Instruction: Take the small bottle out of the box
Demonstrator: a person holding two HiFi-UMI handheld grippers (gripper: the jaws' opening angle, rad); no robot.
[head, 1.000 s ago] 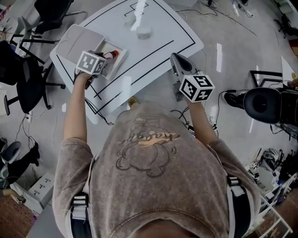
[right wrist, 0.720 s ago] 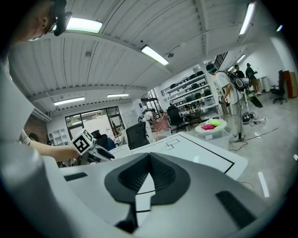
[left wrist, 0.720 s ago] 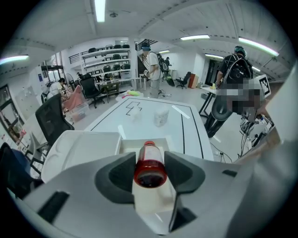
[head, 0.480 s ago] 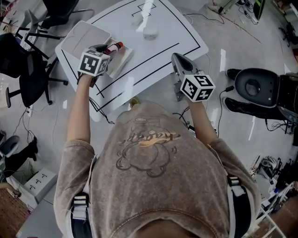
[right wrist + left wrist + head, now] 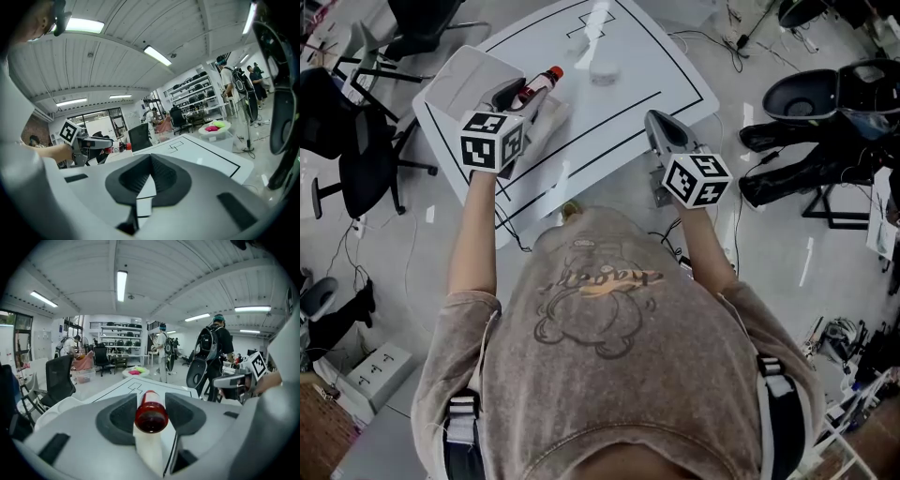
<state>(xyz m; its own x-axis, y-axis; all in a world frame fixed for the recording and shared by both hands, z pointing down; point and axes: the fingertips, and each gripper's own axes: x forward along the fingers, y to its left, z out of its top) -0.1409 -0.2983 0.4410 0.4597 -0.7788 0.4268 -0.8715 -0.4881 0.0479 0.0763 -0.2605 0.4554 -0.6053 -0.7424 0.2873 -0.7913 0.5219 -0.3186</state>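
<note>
Holding small bottle (image 5: 149, 446) lengthwise between left claw (image 5: 151, 412) jaws; right claw (image 5: 149, 182) closed, empty.

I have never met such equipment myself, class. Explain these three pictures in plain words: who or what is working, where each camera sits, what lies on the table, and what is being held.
A person is working, with a clamping tool in each hand. The head view looks down from a camera on the person's head. The other two cameras ride on the tools and look along their jaws. On the white table lie an open white box and a small white object. The left tool grips a small red-capped bottle. The right tool is shut and empty.
</note>
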